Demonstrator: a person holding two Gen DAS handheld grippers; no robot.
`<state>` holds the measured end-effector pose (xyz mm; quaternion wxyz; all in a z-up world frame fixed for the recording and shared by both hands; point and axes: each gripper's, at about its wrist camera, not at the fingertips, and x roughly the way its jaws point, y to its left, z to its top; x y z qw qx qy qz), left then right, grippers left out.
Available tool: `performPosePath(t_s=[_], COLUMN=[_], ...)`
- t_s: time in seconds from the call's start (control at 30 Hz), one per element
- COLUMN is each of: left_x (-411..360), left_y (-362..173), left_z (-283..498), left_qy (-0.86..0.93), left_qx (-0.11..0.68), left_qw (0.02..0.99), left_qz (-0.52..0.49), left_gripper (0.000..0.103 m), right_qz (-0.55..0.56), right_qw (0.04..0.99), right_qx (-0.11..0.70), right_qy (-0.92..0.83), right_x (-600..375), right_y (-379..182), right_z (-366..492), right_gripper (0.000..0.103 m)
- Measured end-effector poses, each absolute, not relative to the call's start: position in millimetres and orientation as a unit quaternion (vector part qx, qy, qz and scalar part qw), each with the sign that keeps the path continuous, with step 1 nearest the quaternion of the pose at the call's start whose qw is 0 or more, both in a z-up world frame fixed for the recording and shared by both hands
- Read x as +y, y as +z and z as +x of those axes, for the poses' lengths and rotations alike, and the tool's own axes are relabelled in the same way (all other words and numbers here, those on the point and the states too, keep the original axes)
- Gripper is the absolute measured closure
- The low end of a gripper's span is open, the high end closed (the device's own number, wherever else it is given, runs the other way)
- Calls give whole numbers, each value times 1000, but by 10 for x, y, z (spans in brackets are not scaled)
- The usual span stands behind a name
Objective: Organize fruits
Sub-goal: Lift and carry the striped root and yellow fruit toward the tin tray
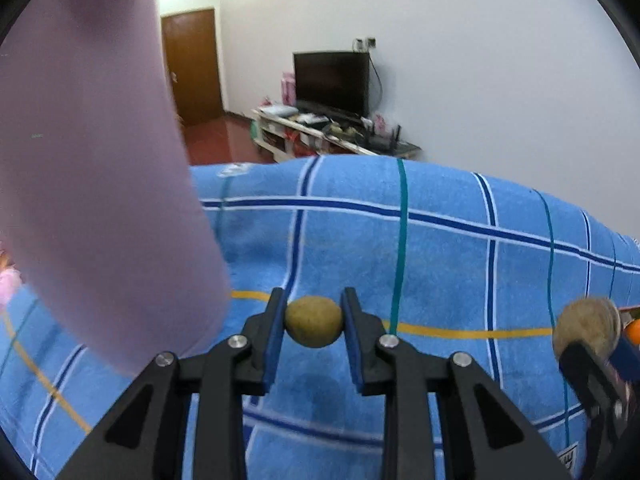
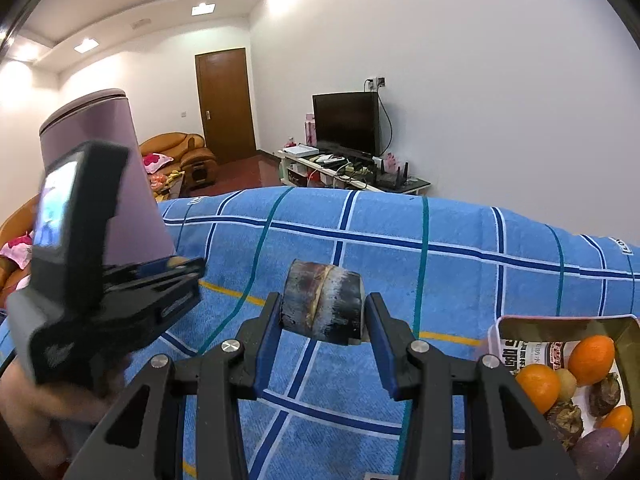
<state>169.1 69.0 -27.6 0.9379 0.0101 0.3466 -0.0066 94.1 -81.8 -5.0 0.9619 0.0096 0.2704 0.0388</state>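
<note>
The sorting looks partway done. The left gripper point(image 1: 314, 322), low centre of its own view, is clenched on one small yellow-green round fruit point(image 1: 314, 322), pads pressing both sides, above the blue checked towel point(image 1: 440, 264). The right gripper point(image 2: 323, 314), low centre of its view, clasps a dark, streaked cylindrical piece point(image 2: 323, 306) (perhaps a cut of sugarcane; its far end is hidden).

At the lower right of the right wrist view a tray point(image 2: 505, 322) holds a mixed pile, so most fruit is probably not yet sorted. Counted there: three oranges point(image 2: 591, 354), one small pale round fruit point(image 2: 567, 386), two dark wrinkled fruits point(image 2: 606, 394) for sure, possibly a third, and one purple one point(image 2: 596, 450) cut by the frame edge. A tall mauve container point(image 2: 108, 184) stands at the upper left.
</note>
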Motion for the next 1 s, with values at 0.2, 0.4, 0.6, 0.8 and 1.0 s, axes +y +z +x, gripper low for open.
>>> performPosePath(t_s=[0.2, 0.4, 0.6, 0.8, 1.0], left_x=[689, 671, 626, 583, 478], left_y=[-191, -127, -121, -105, -100], left_z=[1339, 1152, 985, 796, 660], left_qy=[17, 27, 28, 20, 11], left_qx=[310, 290, 288, 289, 278], left_qw=[950, 956, 957, 957, 961], left_qz=[15, 22, 12, 4, 9], left_gripper=[74, 74, 74, 74, 74], right_qz=[4, -19, -10, -7, -8], right_qw=[965, 968, 968, 968, 968], right_qx=[260, 245, 249, 251, 251], right_qy=[37, 42, 34, 23, 12], right_x=[-781, -710, -807, -894, -978], right_y=[-34, -1, -1, -1, 5], right_z=[844, 644, 521, 394, 270], right_gripper=[59, 59, 59, 59, 59])
